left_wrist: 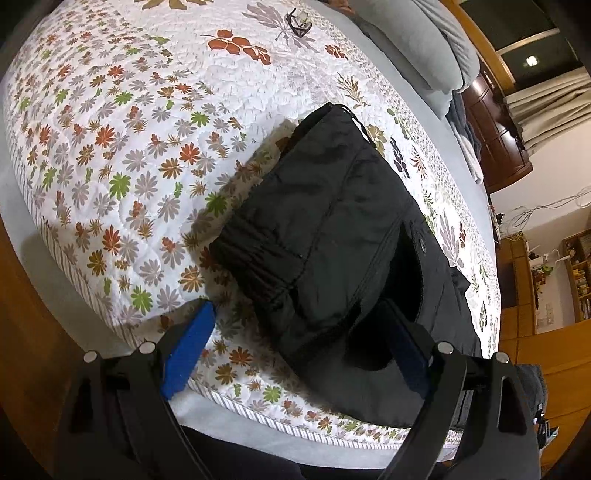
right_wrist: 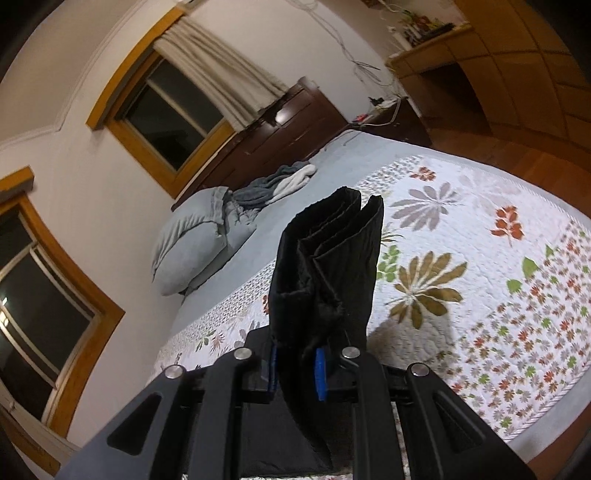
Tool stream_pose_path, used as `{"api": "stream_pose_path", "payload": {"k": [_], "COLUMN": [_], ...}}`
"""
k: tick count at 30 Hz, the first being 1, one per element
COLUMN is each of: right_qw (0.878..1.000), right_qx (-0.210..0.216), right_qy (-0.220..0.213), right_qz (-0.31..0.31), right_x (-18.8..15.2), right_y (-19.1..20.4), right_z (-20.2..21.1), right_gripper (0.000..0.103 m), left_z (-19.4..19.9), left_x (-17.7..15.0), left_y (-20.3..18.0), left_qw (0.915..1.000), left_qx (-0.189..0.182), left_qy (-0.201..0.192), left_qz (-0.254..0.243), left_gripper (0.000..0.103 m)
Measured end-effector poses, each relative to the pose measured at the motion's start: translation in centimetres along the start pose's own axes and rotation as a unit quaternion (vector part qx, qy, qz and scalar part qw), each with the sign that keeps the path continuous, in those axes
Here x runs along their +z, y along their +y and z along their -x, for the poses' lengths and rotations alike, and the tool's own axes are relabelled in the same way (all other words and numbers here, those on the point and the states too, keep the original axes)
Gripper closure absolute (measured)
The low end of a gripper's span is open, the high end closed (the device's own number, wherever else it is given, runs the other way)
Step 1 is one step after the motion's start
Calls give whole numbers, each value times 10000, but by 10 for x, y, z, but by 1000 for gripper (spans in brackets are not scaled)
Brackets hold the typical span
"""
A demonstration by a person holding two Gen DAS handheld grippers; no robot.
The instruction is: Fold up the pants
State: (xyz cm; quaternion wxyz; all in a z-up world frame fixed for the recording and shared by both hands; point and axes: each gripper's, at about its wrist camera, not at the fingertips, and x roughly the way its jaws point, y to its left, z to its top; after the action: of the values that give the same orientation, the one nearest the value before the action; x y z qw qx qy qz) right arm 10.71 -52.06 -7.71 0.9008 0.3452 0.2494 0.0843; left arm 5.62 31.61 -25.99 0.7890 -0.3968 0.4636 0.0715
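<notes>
One pair of black pants (left_wrist: 332, 236) was counted, lying folded on the quilt ahead of the left tool (left_wrist: 295, 350); the right-wrist view showed one bundle of black fabric (right_wrist: 325, 266) between the pads of the right tool (right_wrist: 295, 369). Two tools were present, one per view, each with two blue pads. One floral quilt (left_wrist: 129, 147) covered one bed. One grey pillow (right_wrist: 195, 240) lay beyond the right tool, with one heap of grey and white cloth (right_wrist: 280, 182) just past it. Two windows (right_wrist: 166, 110) were seen, and one curtain (right_wrist: 221, 74). One small dark item (left_wrist: 298, 23) lay far ahead of the left tool; its kind could not be told.
</notes>
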Motion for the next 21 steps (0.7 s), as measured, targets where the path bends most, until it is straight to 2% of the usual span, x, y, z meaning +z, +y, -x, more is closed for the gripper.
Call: {"api": "stream_pose_path", "payload": {"k": [14, 21], "right_qw": [9949, 9865], "right_qx": [25, -55], "right_qy": [244, 429], "right_qz": [980, 1578], "right_x": [-15, -35], "right_y": [81, 118], "right_z": [-21, -32], "right_gripper": [88, 88], "left_z": [2, 2], "left_x": [-3, -2], "left_y": [2, 3], "left_qw": [9999, 9999], "left_qx": [-96, -118], "left_qy": [-13, -2], "left_qz": [36, 59], "left_gripper": [14, 14]}}
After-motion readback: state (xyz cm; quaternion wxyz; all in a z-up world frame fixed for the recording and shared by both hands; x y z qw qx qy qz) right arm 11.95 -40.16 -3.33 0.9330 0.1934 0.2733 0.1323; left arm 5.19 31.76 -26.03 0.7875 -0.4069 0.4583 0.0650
